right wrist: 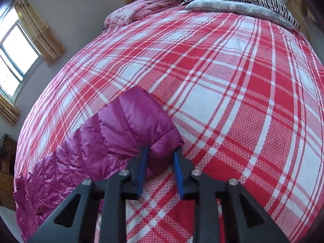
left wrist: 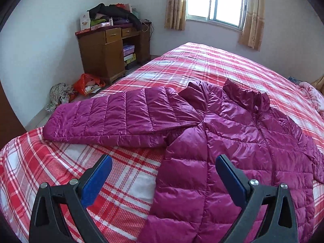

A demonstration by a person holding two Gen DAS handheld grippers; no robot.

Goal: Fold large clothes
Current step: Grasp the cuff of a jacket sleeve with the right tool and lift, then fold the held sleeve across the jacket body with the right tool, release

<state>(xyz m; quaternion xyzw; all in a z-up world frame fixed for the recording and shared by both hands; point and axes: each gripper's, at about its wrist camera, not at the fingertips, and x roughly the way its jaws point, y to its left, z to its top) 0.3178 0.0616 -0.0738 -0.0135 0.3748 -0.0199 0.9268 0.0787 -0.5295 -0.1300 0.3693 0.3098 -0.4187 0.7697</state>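
A magenta quilted down jacket [left wrist: 232, 141] lies front up on the red plaid bed [left wrist: 125, 182], collar toward the window. Its left sleeve [left wrist: 113, 117] stretches out sideways toward the bed's edge. My left gripper [left wrist: 164, 162] is open and empty, hovering above the jacket's lower left side. In the right wrist view the other sleeve [right wrist: 129, 129] lies on the bed [right wrist: 232, 101]. My right gripper [right wrist: 161, 151] has its blue pads closed on the edge of that sleeve's cuff end.
A wooden desk [left wrist: 109, 54] piled with clothes stands by the wall, with bags [left wrist: 89, 84] on the floor beside it. A window [left wrist: 216, 0] is behind the bed. Pillows [right wrist: 239, 2] and a pink blanket [right wrist: 141, 8] lie at the bed's head.
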